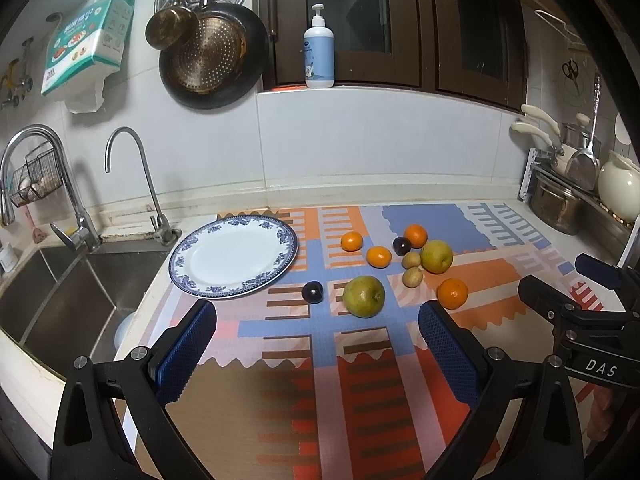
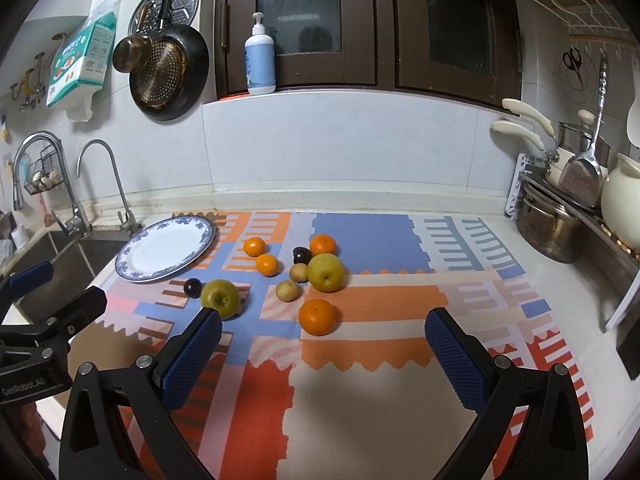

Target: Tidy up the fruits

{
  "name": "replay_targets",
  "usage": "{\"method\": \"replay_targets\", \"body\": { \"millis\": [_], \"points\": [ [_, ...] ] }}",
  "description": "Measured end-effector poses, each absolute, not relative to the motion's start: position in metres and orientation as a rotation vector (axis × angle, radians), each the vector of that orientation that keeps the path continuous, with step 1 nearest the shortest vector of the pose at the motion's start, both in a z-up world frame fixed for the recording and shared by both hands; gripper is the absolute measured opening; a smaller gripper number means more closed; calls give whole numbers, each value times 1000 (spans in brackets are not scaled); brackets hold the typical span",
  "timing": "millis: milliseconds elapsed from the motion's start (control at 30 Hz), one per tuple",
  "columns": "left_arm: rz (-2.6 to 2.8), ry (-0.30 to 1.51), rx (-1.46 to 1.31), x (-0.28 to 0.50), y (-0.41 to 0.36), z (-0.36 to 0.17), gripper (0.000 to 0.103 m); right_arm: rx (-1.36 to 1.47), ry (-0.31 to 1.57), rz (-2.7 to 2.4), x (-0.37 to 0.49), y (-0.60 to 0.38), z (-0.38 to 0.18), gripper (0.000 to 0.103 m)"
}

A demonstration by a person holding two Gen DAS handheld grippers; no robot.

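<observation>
Fruit lies loose on the patterned mat (image 1: 360, 360) across the counter, and the blue-rimmed plate (image 1: 192, 240) sits empty at centre left of the left wrist view, hard by the sink (image 1: 60, 288). Left gripper (image 1: 316, 344) hangs low with jaws wide apart, nothing between them; dead ahead of that gap, just above it in the frame, sits the nearer green pear (image 1: 363, 296), a dark plum (image 1: 312, 292) just to its left toward the plate. Right gripper (image 2: 322, 352) is likewise spread open and empty, and straight up from its gap sits the closest orange (image 2: 317, 317). The pear (image 2: 221, 298) pokes out just above its left finger. The left gripper looks better lined up for the pear and plum, the right for that orange, with the plate up and left of both.
</observation>
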State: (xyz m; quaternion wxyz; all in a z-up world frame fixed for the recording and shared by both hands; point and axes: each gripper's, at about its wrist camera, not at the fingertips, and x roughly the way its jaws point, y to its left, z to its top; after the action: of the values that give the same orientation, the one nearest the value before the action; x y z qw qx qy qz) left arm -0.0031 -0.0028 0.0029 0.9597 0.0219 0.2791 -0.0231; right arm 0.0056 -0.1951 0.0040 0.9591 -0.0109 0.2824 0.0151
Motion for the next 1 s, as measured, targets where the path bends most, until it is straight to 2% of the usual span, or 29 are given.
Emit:
{"method": "replay_targets", "body": {
  "millis": [500,700,867,1000],
  "points": [
    [-140,552,92,18,-1,-8,102,-30,640,7,23,-193,-11,102],
    [-194,560,159,40,-13,-15,98,-26,678,-11,37,-194,-20,102],
    [-224,587,188,59,-18,-24,93,-18,719,-11,53,-194,-30,94],
    [-249,624,210,76,-22,-39,84,-24,754,1,67,-194,-42,85]
  ]
}}
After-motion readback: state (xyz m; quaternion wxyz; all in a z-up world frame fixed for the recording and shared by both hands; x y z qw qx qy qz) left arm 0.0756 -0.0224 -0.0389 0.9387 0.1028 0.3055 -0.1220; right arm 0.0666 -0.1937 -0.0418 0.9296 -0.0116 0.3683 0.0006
